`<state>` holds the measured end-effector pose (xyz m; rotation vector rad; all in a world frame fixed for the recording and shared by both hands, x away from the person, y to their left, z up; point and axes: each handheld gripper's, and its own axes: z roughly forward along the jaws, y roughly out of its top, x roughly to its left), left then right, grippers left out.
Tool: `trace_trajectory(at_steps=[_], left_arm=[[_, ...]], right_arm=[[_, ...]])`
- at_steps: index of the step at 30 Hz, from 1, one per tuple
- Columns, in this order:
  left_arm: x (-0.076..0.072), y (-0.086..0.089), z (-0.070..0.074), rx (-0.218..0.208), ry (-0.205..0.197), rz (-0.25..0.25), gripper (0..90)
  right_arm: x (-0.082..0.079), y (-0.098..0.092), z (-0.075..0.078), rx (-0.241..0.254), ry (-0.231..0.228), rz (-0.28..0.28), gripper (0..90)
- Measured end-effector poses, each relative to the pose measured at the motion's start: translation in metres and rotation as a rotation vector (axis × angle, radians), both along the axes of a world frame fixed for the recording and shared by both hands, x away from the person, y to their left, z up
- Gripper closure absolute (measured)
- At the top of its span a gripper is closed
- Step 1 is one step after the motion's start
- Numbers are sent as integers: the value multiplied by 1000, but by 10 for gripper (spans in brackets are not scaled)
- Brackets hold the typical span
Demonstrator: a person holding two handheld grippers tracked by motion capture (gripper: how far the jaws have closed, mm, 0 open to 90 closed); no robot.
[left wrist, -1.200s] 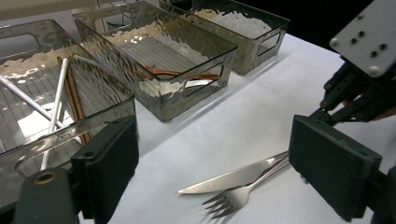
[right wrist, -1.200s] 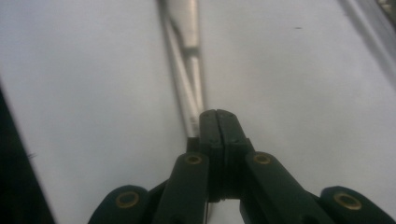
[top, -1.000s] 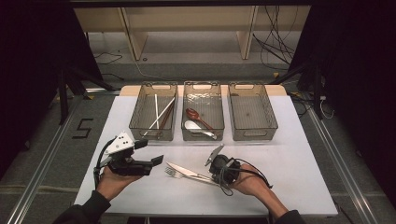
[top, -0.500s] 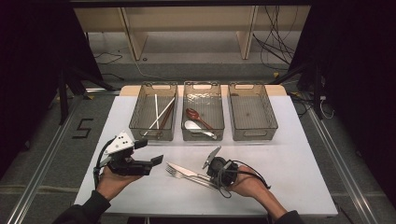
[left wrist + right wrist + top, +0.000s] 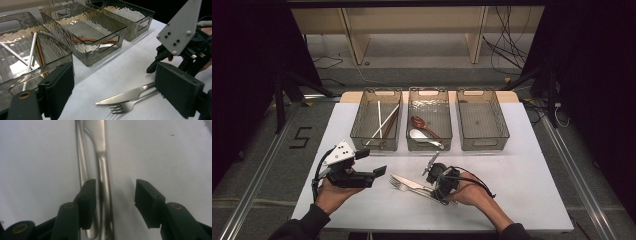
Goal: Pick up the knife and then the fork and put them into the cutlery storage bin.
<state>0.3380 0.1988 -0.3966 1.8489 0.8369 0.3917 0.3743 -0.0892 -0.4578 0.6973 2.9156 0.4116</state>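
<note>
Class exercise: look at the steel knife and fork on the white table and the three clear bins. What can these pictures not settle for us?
- High view: the handle ends of the steel table knife and steel fork are hidden under the right hand-held gripper.
- Right gripper view: blade and tines are cut off by the top edge.
- Left gripper view: the brown spoon in the middle clear plastic bin is blurred by the rippled wall.

Shiny polished metal knife (image 5: 125, 95) and fork (image 5: 127, 106) on a matt white table (image 5: 522, 165); behind them, rippled glossy smoky plastic bins (image 5: 429, 146).
</note>
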Motion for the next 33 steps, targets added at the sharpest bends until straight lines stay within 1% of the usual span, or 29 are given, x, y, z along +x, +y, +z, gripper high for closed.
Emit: trace_trajectory(at_steps=[2,4,6,7,10,11,12,16,20,23,24,27,28,30,31,32,33], left_arm=[[0,0,0,4,0,-1,159],[0,-1,0,2,-1,-1,159],[0,-1,0,3,-2,-2,159],[0,-1,0,6,-1,-4,159],[0,-1,0,3,-1,-2,159],[0,-1,0,4,-1,-3,159],[0,-1,0,2,-1,-2,159],[0,0,0,0,-1,-1,159],[0,0,0,3,-1,-4,159],[0,-1,0,6,-1,-6,159],[0,-1,0,4,0,-5,159],[0,-2,-1,4,1,-5,159],[0,-2,-1,5,1,-5,159],[0,-2,0,4,1,-5,159],[0,-2,0,4,1,-5,159],[0,-2,-1,5,2,-4,159],[0,-2,-1,4,2,-4,159]], right_arm=[[3,1,-1,3,11,-8,511],[5,2,-3,2,11,-8,520],[6,4,-3,-2,14,7,535],[6,4,-3,-13,18,9,540],[6,7,-2,-26,22,20,565],[7,7,-2,-34,32,25,578],[7,8,-2,-29,33,28,581],[8,10,-1,-52,35,38,603],[10,10,-1,-54,39,40,627],[9,12,-1,-56,46,51,670],[9,12,-1,-63,49,56,674],[11,12,-1,-55,61,50,678],[11,12,-1,-55,64,53,687],[10,13,-1,-54,67,63,736],[10,14,0,-67,74,70,759],[10,15,0,-69,80,74,785],[10,15,0,-73,84,83,791]])
